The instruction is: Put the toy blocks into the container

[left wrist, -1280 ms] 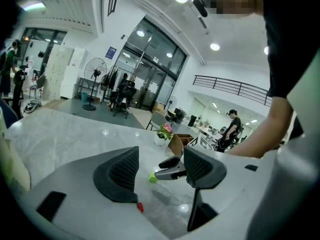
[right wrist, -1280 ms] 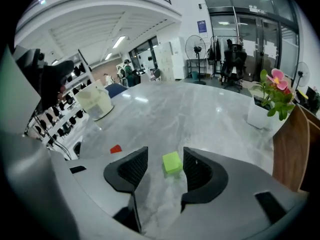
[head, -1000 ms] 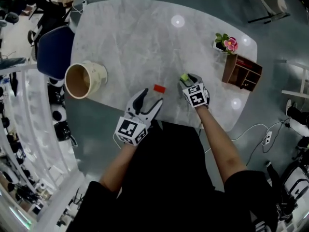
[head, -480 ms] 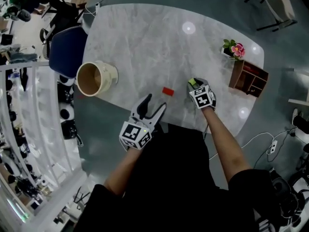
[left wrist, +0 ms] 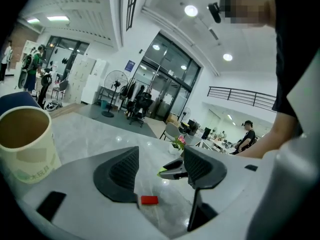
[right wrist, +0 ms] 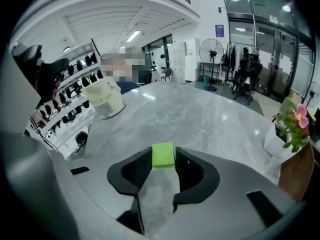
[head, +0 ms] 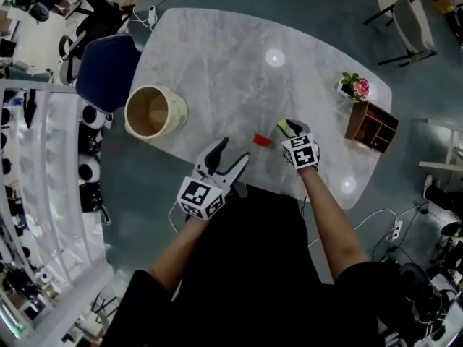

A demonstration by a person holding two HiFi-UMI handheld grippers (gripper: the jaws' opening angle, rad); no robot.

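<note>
Count: one green block (right wrist: 163, 155), one red block (head: 262, 140), one container (head: 176, 116).

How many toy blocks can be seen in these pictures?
2. A red block lies on the table, just ahead of the left gripper. A green block is clamped in the right gripper. Others may be hidden.

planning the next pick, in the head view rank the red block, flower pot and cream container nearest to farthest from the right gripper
1. red block, just left of the right gripper, whose jaws have just closed on the green block
2. flower pot, up to its right
3. cream container, far left
</note>
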